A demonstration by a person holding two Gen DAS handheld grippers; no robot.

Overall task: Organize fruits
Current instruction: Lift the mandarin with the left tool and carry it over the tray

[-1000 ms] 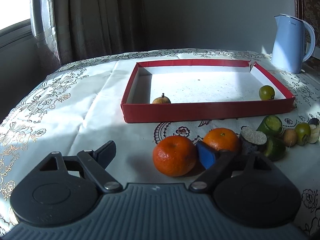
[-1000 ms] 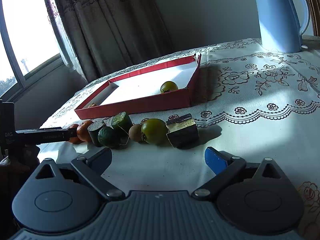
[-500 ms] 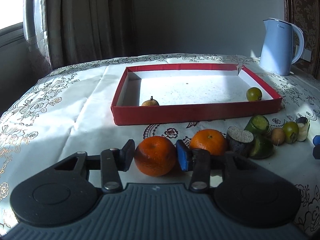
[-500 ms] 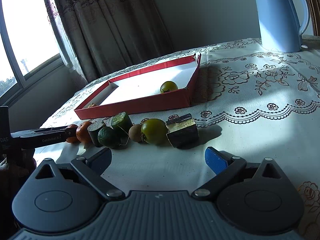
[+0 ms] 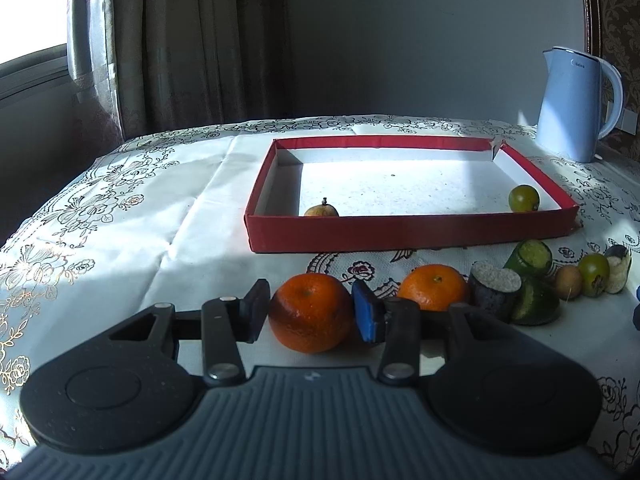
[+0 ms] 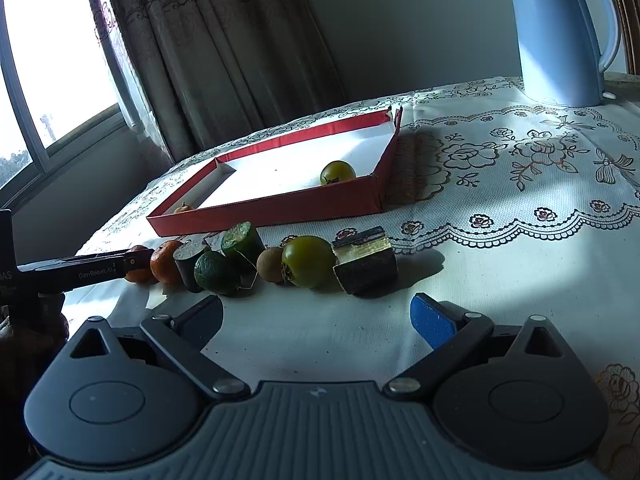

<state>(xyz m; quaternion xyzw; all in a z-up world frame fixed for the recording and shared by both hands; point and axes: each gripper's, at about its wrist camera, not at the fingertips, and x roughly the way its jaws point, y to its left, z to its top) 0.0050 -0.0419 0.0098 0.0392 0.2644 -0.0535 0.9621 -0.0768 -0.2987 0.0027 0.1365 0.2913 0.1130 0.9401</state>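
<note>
The left tongs (image 5: 310,312) grip an orange (image 5: 311,312) between the black pad and the blue pad, low over the table (image 5: 120,240). The right tongs (image 6: 316,316) hang open above bare cloth, gripping nothing. Just right of the held orange lies a second orange (image 5: 434,287), then a dark cut piece (image 5: 494,288), two green cut pieces, a small brown fruit (image 5: 568,282) and a green round fruit (image 5: 595,274) in a row. Behind the row sits a red tray (image 5: 400,234) with a brown stemmed fruit (image 5: 321,210) at its near left and a green fruit (image 5: 524,198) at its right. A blue kettle (image 5: 572,104) stands at the far right corner.
</note>
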